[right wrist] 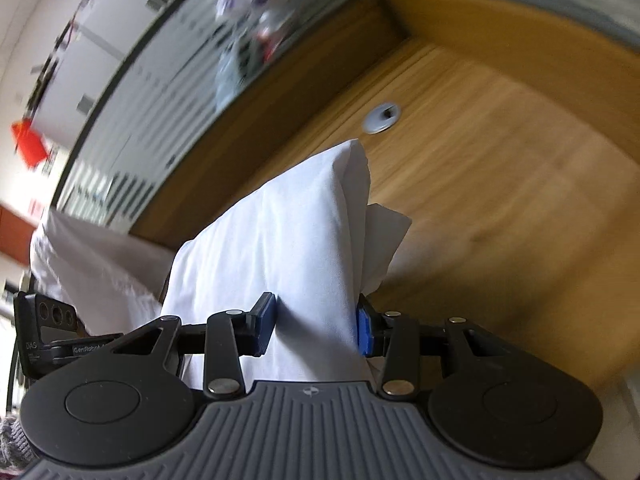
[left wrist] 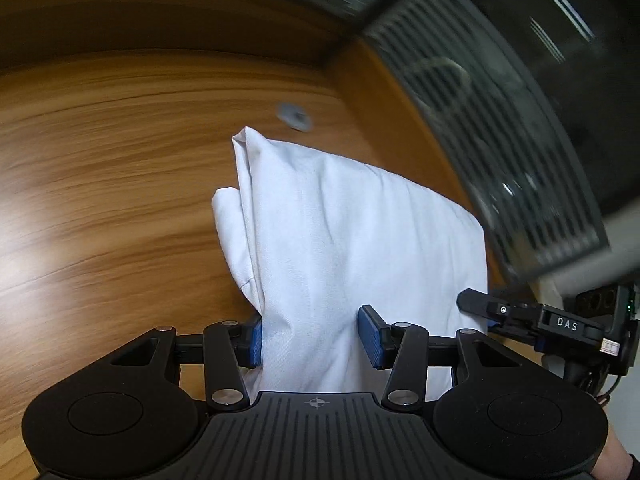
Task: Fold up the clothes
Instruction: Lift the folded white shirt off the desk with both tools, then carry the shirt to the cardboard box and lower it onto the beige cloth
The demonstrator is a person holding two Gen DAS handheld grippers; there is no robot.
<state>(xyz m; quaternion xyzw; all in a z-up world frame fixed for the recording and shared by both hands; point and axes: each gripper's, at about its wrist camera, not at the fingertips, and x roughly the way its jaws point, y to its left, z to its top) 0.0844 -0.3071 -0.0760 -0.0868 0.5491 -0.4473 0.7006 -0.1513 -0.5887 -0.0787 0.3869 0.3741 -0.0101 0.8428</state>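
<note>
A white garment is held up over the wooden table, folded over on itself, with a pointed corner at its far end. My left gripper is shut on its near edge, and the cloth bunches between the blue pads. In the right wrist view the same white garment runs between the fingers of my right gripper, which is shut on it. The right gripper's body shows at the cloth's right edge. The left gripper's body shows at the lower left.
A grey round cable grommet sits in the table beyond the cloth's tip. A dark slatted panel rises along the table's right side, and a wooden back wall bounds the far edge. More white fabric lies at the left.
</note>
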